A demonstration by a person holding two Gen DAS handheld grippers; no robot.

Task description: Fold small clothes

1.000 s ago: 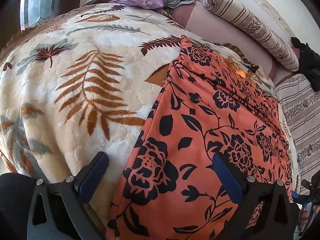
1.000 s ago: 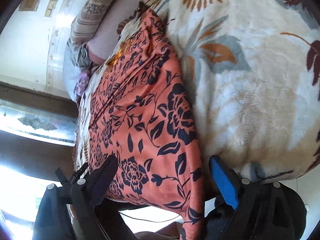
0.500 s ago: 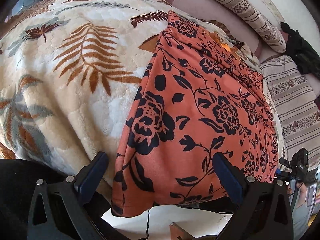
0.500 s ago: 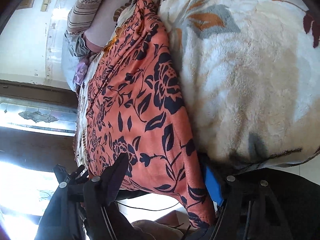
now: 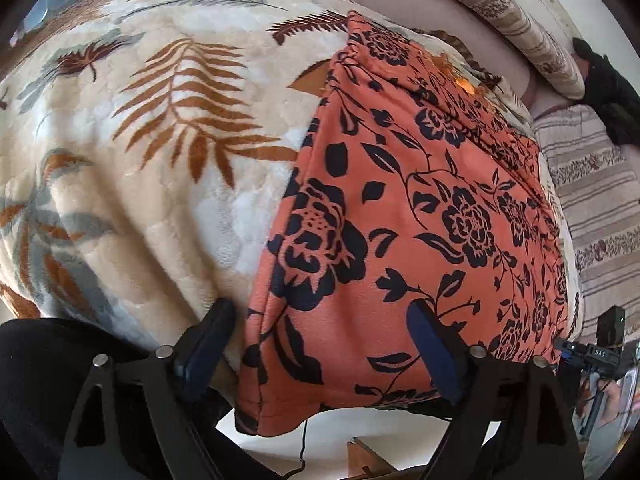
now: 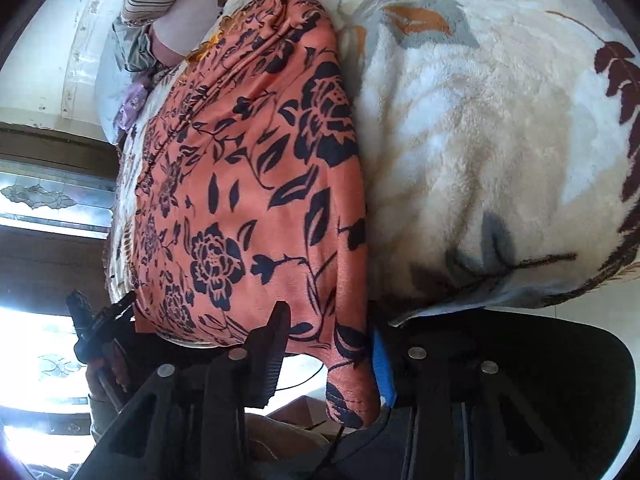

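Left wrist view: orange floral cloth (image 5: pixel 400 216) hangs between the wide-spread left hand-held gripper (image 5: pixel 320 344).

Left gripper (image 5: pixel 320 344), black frame with dark blue pads: jaws spread wide, one finger (image 5: pixel 208 344) low on the left, the other (image 5: pixel 434 354) on the right, nothing pinched between them. Right gripper (image 6: pixel 328 354), black frame with a bright blue pad (image 6: pixel 382 372): jaws narrowed, though not fully together, both fingers pointing forward.
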